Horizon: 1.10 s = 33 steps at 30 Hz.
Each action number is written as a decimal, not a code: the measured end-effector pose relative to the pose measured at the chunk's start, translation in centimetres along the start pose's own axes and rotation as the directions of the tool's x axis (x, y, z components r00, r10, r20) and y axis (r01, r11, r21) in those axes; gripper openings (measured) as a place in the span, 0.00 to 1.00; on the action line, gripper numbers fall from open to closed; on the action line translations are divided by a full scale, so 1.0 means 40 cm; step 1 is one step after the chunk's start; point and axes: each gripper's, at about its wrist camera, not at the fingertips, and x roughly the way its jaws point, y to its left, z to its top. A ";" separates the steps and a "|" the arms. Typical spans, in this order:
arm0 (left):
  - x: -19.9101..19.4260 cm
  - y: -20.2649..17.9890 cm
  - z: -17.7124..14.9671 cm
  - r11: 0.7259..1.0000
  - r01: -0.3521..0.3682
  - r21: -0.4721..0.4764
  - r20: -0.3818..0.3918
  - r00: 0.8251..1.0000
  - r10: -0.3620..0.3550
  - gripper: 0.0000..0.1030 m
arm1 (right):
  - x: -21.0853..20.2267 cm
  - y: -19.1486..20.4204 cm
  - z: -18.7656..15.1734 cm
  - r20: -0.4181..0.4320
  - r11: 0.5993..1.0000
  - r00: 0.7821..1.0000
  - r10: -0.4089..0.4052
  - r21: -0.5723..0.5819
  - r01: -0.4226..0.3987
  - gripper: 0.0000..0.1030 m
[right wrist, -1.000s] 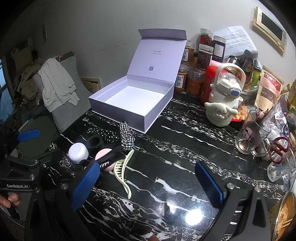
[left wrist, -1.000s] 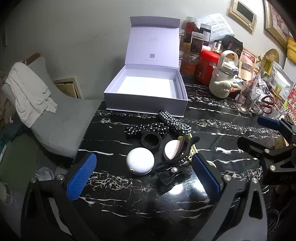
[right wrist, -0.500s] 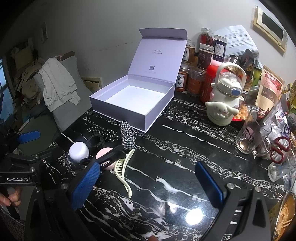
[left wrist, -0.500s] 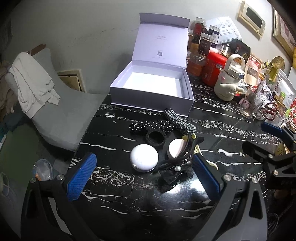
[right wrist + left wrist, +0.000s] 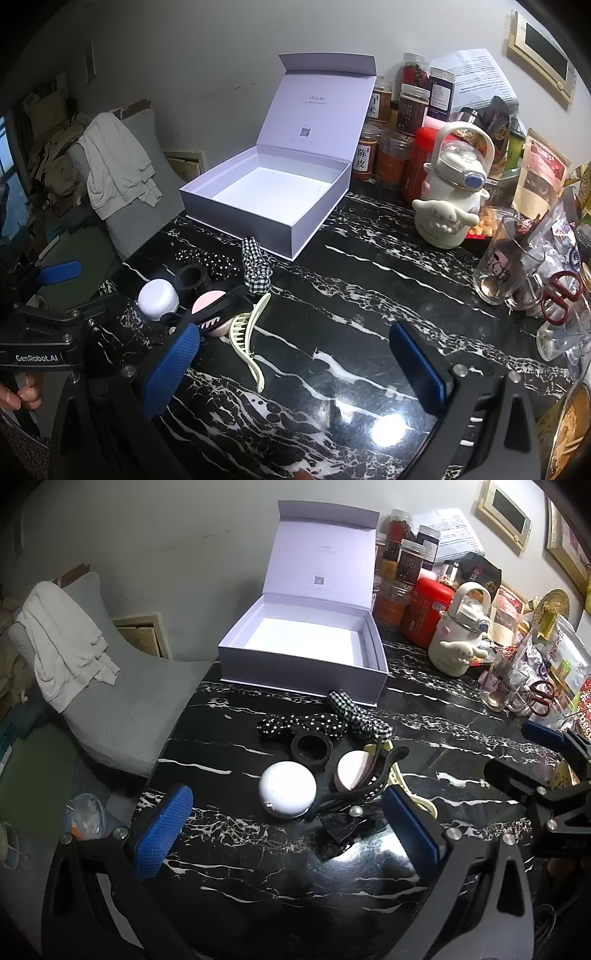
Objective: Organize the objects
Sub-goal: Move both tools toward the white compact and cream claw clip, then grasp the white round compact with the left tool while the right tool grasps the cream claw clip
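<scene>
- Table (image 5: 424, 716) of black marble carries everything
- Box (image 5: 306, 653), lavender, stands open at the table's back, lid upright, inside bare
- Left gripper (image 5: 284, 827) and right gripper (image 5: 295, 362) hover over the table's near side, jaws spread wide, holding nothing
- Checked scrunchie (image 5: 354, 712), dotted scrunchie (image 5: 299, 725), white case (image 5: 287, 788), pink puff (image 5: 351, 770), cream claw clip (image 5: 245, 334) lie clustered just before the box

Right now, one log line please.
left gripper: open, empty | right gripper: open, empty | box: open, empty | round white case: on table
</scene>
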 end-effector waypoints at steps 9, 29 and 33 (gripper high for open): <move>0.001 -0.008 0.004 1.000 0.005 0.022 -0.001 1.000 -0.005 1.00 | 0.005 0.003 0.006 -0.007 1.000 1.000 0.008 -0.009 -0.008 1.00; 0.017 -0.001 -0.002 1.000 -0.004 0.004 -0.005 1.000 0.004 1.00 | 0.021 -0.008 -0.007 -0.002 1.000 1.000 0.030 0.003 -0.030 0.99; 0.033 0.001 -0.021 1.000 0.005 -0.006 -0.031 0.999 -0.005 1.00 | 0.037 -0.007 -0.024 -0.025 0.999 0.999 0.044 0.003 -0.044 0.94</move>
